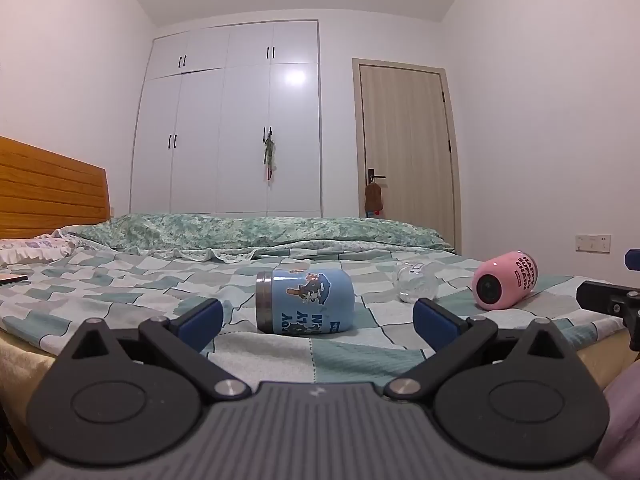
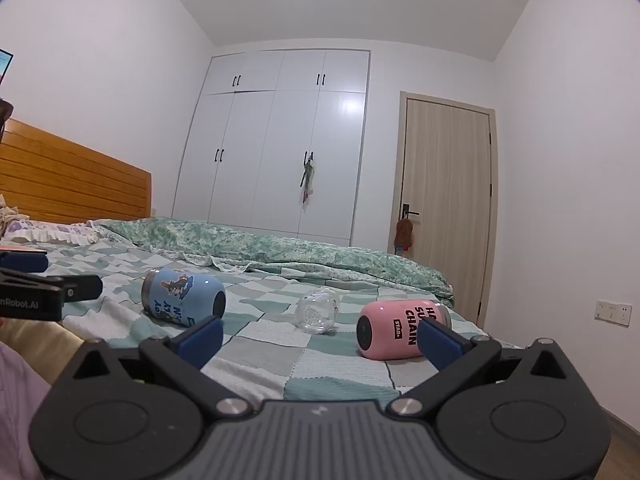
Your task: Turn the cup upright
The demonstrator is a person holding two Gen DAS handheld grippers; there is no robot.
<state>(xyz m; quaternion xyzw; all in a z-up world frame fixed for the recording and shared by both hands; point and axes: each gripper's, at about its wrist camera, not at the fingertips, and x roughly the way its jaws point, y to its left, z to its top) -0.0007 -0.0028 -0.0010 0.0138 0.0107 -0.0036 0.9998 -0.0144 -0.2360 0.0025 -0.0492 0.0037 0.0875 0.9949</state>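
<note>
Three cups lie on their sides on the checked bedspread [image 1: 120,280]. A blue cartoon cup [image 1: 306,302] lies straight ahead of my left gripper [image 1: 318,322], which is open and empty just short of it. A clear glass cup [image 1: 414,284] lies to its right, and a pink cup [image 1: 505,280] further right. In the right wrist view the blue cup [image 2: 184,298], the glass cup [image 2: 318,310] and the pink cup [image 2: 400,330] lie in a row. My right gripper [image 2: 320,340] is open and empty, its right finger [image 2: 440,344] in front of the pink cup.
A rumpled green quilt [image 1: 248,232] lies across the far side of the bed. A wooden headboard [image 1: 48,188] stands at left. White wardrobe [image 1: 228,128] and a door [image 1: 404,140] are behind. The other gripper shows at the left edge of the right wrist view [image 2: 44,292].
</note>
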